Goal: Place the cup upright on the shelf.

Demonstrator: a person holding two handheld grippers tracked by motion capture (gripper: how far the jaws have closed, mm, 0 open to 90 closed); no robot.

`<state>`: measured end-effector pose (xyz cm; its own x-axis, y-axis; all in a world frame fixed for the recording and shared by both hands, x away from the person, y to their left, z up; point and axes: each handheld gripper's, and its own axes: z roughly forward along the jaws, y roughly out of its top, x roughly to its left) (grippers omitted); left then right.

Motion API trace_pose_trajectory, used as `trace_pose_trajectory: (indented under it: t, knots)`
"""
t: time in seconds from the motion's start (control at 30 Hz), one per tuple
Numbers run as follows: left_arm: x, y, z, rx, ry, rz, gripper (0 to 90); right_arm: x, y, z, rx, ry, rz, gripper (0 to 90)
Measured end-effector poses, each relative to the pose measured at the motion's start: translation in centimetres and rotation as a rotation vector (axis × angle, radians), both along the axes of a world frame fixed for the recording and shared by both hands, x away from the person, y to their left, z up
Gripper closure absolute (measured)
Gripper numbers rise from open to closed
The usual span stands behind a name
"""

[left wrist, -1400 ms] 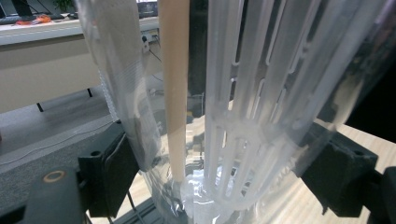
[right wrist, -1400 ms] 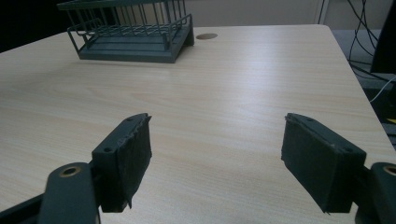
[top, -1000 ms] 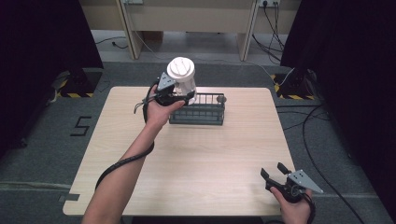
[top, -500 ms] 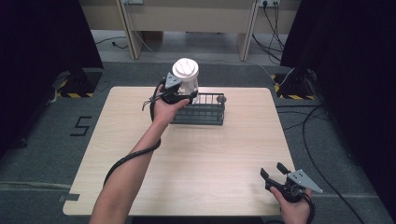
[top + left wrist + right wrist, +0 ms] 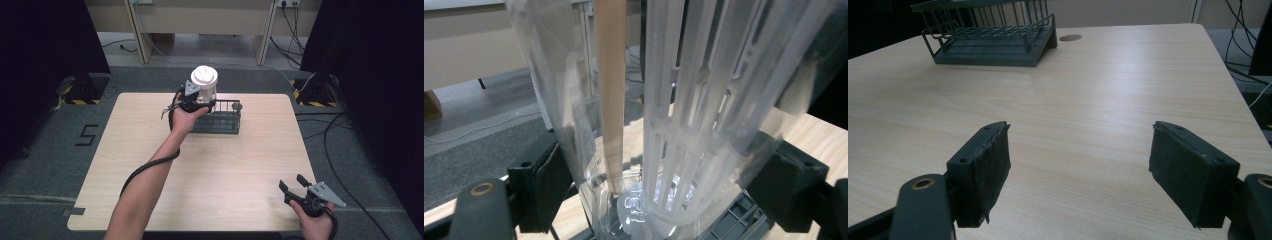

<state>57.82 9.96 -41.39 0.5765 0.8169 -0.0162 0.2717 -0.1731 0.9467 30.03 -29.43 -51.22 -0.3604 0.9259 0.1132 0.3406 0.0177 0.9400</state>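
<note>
Currently: clear ribbed plastic cup (image 5: 204, 86), white lid, slotted inner insert, held over the rack (image 5: 220, 116) at the table's (image 5: 150, 150) far edge, clamped in the left gripper (image 5: 197, 102). Best lowered upright, slowly, between the dark wire bars. Right gripper (image 5: 296, 184) spread, empty, near edge.

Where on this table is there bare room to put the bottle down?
Bare wood spans the table from the wire rack to the near edge, and left of the forearm. It is crowded at the rack, where the left tool holds the clear bottle.
</note>
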Motion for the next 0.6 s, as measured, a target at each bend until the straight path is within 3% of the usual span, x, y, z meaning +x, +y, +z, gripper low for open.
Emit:
trace_pose_trajectory:
  t: [0.6]
  knots:
    - [0.1,-1.4,-2.3,0.043,0.054,0.015,18.1,0.0,0.0,0.1,-0.006,-0.004,-0.004,24.8]
